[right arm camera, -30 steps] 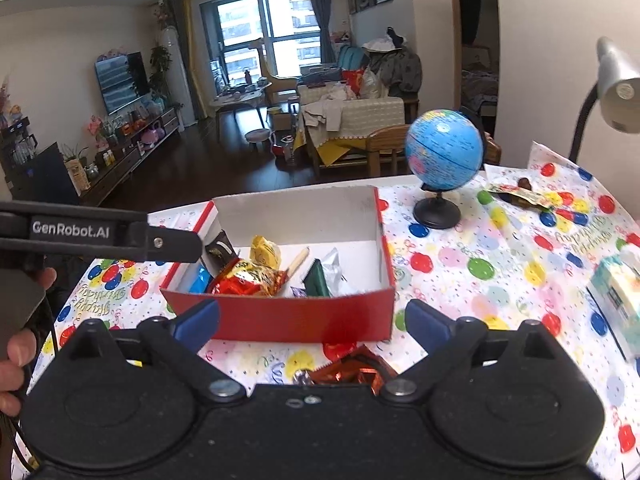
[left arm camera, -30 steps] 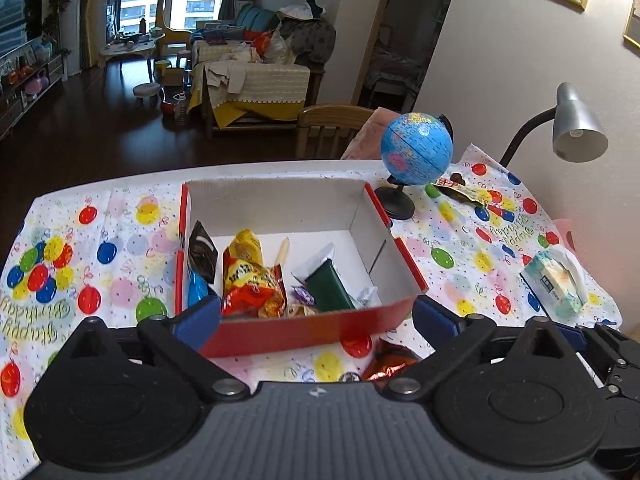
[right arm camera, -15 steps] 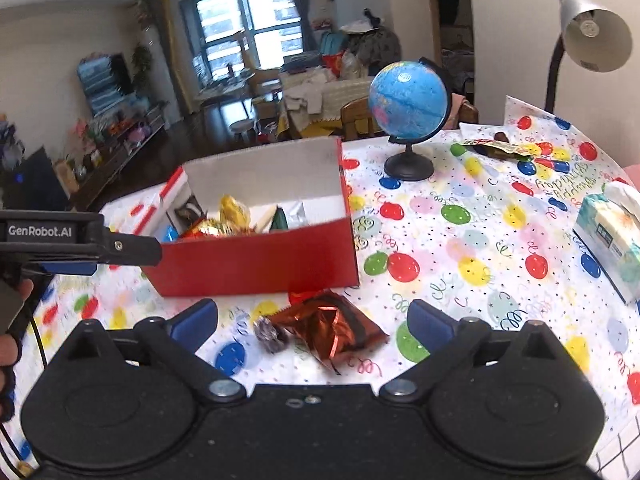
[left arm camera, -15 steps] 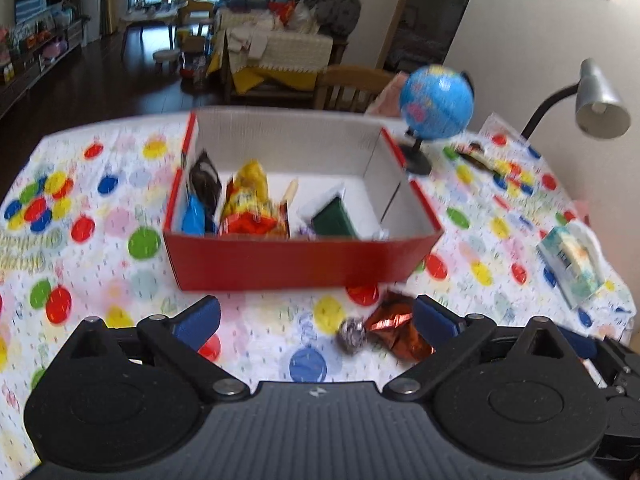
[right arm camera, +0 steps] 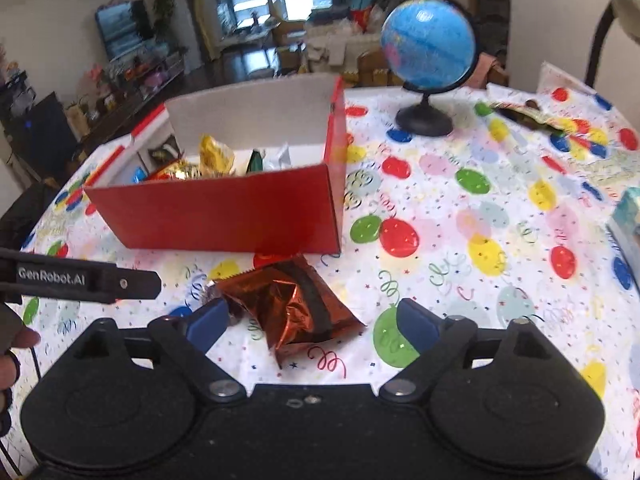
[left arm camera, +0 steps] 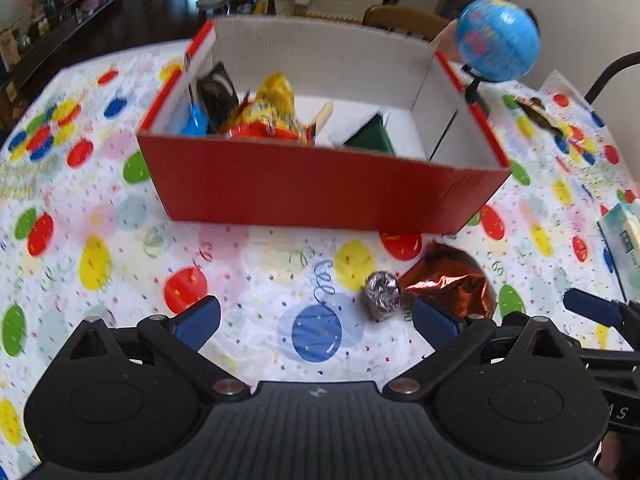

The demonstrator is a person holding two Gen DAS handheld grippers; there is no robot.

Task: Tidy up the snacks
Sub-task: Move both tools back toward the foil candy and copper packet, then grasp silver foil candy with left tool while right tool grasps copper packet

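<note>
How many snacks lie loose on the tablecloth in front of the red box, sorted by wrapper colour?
Copper-red foil snack packet: 1
Silver foil-wrapped round sweet: 1
Total: 2, both outside the red cardboard box.

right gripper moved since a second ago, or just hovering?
Yes. The right gripper has come down and forward toward the table: the red box now sits higher in its view, and the copper foil packet lies between its open, just narrowing jaws.

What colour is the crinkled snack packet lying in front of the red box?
Shiny copper-orange foil with a dark strip; the snack packet shows best in the right wrist view.
</note>
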